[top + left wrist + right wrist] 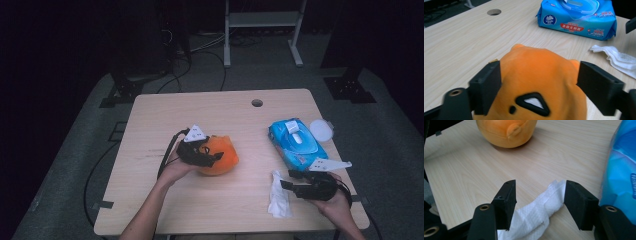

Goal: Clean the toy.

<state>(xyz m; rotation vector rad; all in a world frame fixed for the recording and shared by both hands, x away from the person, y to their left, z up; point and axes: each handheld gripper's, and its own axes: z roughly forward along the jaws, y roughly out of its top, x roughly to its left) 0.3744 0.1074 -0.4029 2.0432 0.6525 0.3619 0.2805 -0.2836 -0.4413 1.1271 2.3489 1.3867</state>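
Pale wood surface. Left tongs straddle orange plush toy, pads touching. Right tongs open over white wipe, not pinching.

Black left claw, black right claw, grey three-cornered top plates, trailing black cables, brass-ringed screw holes

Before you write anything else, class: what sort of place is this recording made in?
Probably a lab or recording studio, not a home: a lone wooden table stands on grey carpet in a dark room, loose cables trail across the floor, and a white metal stand sits behind.
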